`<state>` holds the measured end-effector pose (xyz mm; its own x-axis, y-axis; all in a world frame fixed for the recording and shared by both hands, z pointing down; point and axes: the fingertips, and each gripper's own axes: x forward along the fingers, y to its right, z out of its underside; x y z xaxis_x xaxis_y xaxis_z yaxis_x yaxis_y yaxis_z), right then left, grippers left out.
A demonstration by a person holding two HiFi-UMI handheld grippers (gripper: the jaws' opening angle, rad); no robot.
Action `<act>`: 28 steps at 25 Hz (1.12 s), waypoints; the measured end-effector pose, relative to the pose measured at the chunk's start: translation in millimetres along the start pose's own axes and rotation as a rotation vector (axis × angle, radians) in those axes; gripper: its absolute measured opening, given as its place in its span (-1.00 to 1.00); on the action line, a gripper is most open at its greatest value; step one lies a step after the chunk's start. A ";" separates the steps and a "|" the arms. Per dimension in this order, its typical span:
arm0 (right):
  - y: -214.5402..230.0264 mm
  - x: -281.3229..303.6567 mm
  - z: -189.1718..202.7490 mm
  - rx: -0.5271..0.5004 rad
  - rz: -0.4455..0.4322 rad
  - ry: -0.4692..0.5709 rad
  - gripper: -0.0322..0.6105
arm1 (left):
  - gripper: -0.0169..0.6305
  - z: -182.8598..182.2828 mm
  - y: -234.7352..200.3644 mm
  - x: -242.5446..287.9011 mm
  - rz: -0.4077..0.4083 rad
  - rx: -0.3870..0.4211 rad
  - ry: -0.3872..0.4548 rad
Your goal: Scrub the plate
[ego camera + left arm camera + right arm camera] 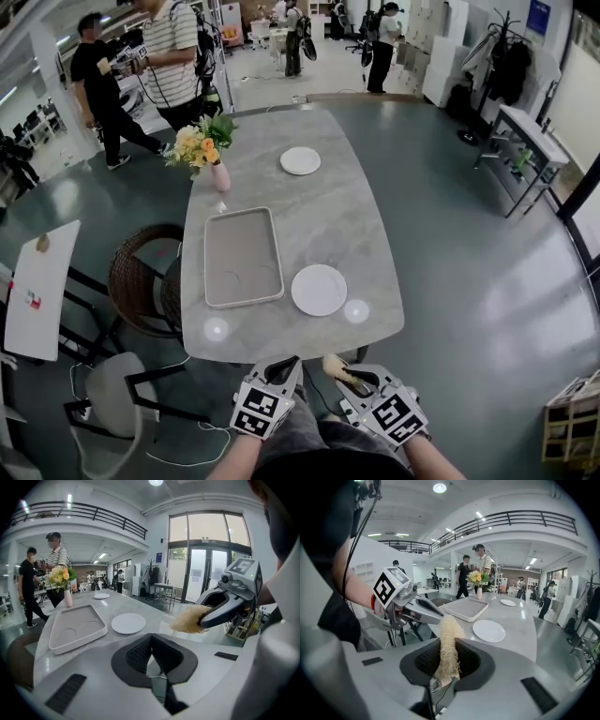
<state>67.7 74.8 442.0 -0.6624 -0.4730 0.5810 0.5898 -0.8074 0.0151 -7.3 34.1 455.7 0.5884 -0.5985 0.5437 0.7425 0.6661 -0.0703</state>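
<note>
Scrub not started: right gripper fingers pinched on a fibrous scrubber; left gripper fingers closed together, empty. Plate on worktop, near edge, beside tray. Next, likely: bring scrubber down onto plate

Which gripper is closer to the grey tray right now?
Left. The left gripper sits off the table's near edge, just right of the tray; the right gripper, clamping the scrubber, is farther right.
</note>
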 end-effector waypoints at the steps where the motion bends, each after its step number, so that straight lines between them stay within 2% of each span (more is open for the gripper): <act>1: -1.9 -4.5 1.9 0.005 0.005 0.002 -0.66 | -0.91 2.6 5.2 -2.1 0.003 0.000 0.000; 7: -7.1 -33.6 6.2 0.040 0.039 0.035 -0.66 | -0.91 6.0 29.4 -16.1 0.015 0.018 0.000; 14: -11.9 -55.0 5.7 0.086 0.081 0.095 -0.66 | -0.91 3.7 38.1 -27.4 0.015 0.054 0.022; 28: -34.5 -67.8 9.0 0.107 0.067 0.144 -0.66 | -0.91 19.8 47.1 -51.9 -0.009 0.054 0.019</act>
<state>96.5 137.9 409.4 -0.6746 -0.5763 0.4613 0.6755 -0.7339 0.0711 -9.2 105.3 440.7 0.5880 -0.6126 0.5282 0.7296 0.6836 -0.0195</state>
